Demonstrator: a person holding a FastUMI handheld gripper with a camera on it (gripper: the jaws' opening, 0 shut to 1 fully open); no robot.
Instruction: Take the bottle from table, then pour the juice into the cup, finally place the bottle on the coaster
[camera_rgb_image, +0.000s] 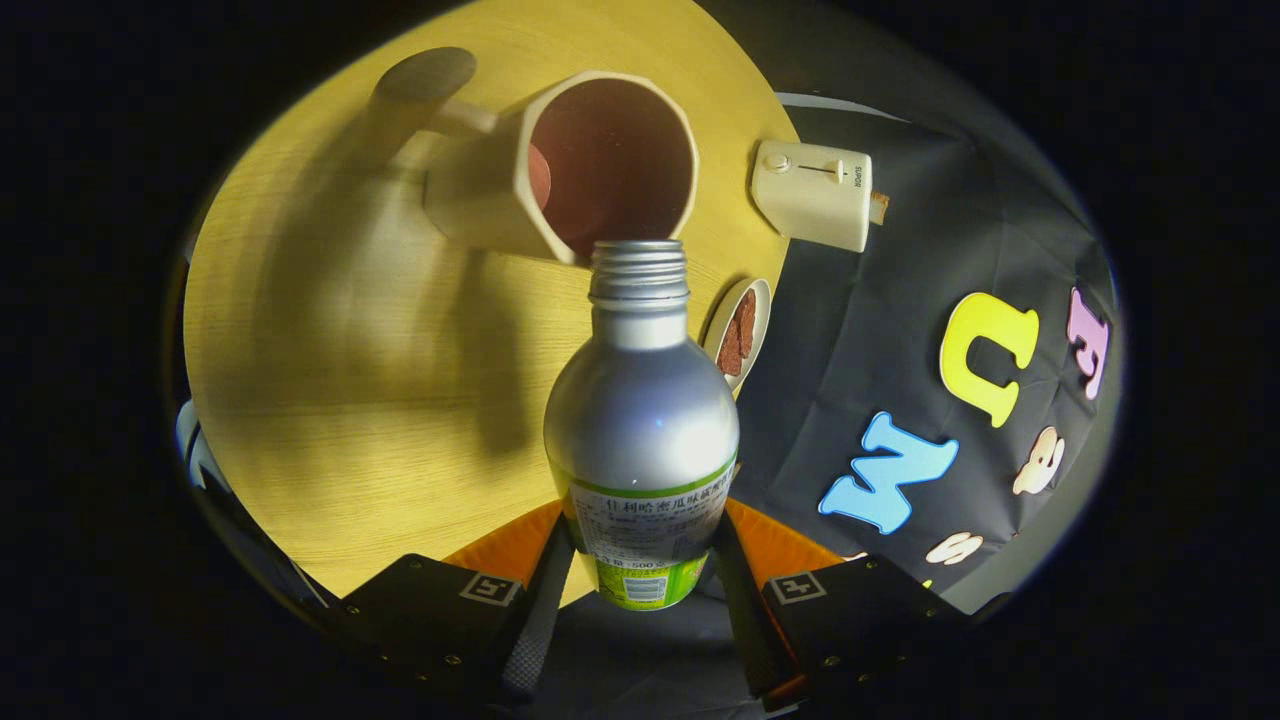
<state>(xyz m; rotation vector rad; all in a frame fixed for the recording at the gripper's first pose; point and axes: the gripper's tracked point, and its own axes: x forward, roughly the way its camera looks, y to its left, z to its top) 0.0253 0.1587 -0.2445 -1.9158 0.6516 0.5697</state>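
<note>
A silver metal bottle (640, 420) with a green and white label sits between my fingers, and my gripper (640, 550) is shut on its labelled lower body. The bottle has no cap and is tipped so its threaded neck (638, 272) points at the cup. The cream cup (560, 165) stands on the round wooden table (340, 380) just beyond the neck, its dark reddish inside facing me and its handle on the far side. The bottle's mouth is at the cup's near rim. A small white coaster (738, 330) with a brown centre lies beside the bottle's shoulder, near the table's edge.
A cream plastic appliance (815, 192) with a knob and slider stands at the table's edge beyond the coaster. The booth's black cloth wall hangs past that edge. Bare wood stretches on the side of the cup away from the coaster.
</note>
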